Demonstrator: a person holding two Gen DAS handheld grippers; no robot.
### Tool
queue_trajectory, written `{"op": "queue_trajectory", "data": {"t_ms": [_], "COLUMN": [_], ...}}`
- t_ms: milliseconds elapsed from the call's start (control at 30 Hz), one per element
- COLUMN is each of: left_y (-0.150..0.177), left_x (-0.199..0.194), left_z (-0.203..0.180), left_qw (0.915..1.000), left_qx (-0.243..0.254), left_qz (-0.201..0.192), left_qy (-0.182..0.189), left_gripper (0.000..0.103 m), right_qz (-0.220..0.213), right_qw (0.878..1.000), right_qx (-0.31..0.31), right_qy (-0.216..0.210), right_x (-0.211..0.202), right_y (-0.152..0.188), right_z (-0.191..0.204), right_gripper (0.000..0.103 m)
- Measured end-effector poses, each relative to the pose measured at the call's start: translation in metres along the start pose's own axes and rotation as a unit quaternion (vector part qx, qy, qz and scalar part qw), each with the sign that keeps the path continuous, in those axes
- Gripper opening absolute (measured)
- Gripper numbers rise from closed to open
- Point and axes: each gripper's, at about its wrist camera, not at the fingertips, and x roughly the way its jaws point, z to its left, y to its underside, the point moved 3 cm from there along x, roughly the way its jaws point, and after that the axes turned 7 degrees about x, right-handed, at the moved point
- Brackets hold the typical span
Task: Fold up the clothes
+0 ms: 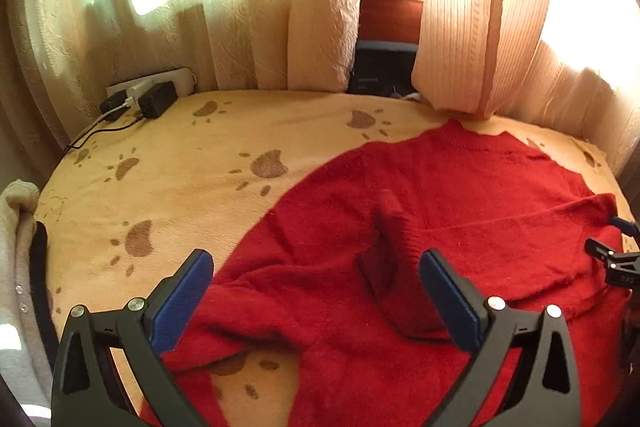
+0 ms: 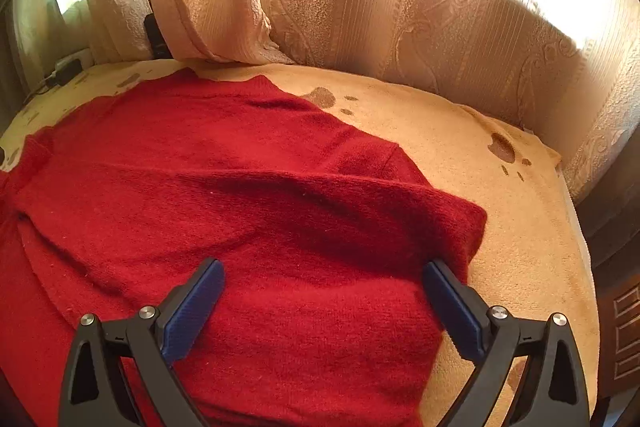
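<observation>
A red knit sweater [image 2: 248, 195] is spread over the paw-print blanket [image 1: 168, 147], filling the lower centre of both frames, one sleeve [image 1: 394, 239] laid across its body. Both the left gripper [image 1: 316, 291] and right gripper [image 2: 324, 295] are held above it, jaws wide apart and empty. If only the fuzzy top layer is pinched, the sleeve could be dragged askew and the fold bunched.

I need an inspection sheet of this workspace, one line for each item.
Surface: beige blanket with brown paw prints.
Job's things: red sweater lying spread out, both sleeves folded across the body.
Clutter: pale garment at the left edge.
Grippers: left hand-held gripper open above the sweater; right hand-held gripper open above the sweater.
Cables: power strip with black adapters and cords at the far left corner.
Surroundings: cream curtains, bright window behind.
</observation>
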Motion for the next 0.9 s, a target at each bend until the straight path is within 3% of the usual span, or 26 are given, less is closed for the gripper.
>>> {"op": "queue_trajectory", "data": {"t_ms": [233, 367, 500, 633, 800, 867, 900], "left_y": [0.019, 0.037, 0.057, 0.079, 0.105, 0.112, 0.116], "left_x": [-0.061, -0.099, -0.13, -0.147, -0.153, -0.153, -0.152], "left_z": [0.068, 0.102, 0.125, 0.138, 0.151, 0.155, 0.157], "left_qw": [0.9975, 0.9938, 0.9934, 0.9943, 0.9945, 0.9945, 0.9945], "left_qx": [-0.065, -0.095, -0.087, -0.073, -0.075, -0.078, -0.079], "left_qz": [-0.029, -0.057, -0.074, -0.076, -0.072, -0.069, -0.068], "left_qy": [0.0, 0.003, -0.01, -0.013, -0.008, -0.005, -0.003], "left_gripper": [0.103, 0.103, 0.103, 0.103, 0.103, 0.103, 0.103], "right_qz": [-0.05, -0.062, -0.059, -0.055, -0.058, -0.059, -0.053], "right_qw": [0.994, 0.976, 0.937, 0.881, 0.824, 0.797, 0.792], "right_qx": [-0.058, -0.122, -0.226, -0.337, -0.464, -0.513, -0.527], "right_qy": [-0.078, -0.168, -0.261, -0.327, -0.318, -0.313, -0.305], "right_x": [-0.077, -0.118, -0.156, -0.196, -0.218, -0.226, -0.224], "right_y": [0.012, 0.031, 0.071, 0.124, 0.19, 0.216, 0.224], "right_z": [0.07, 0.137, 0.221, 0.3, 0.361, 0.385, 0.392], "right_gripper": [0.101, 0.101, 0.101, 0.101, 0.099, 0.089, 0.082]}}
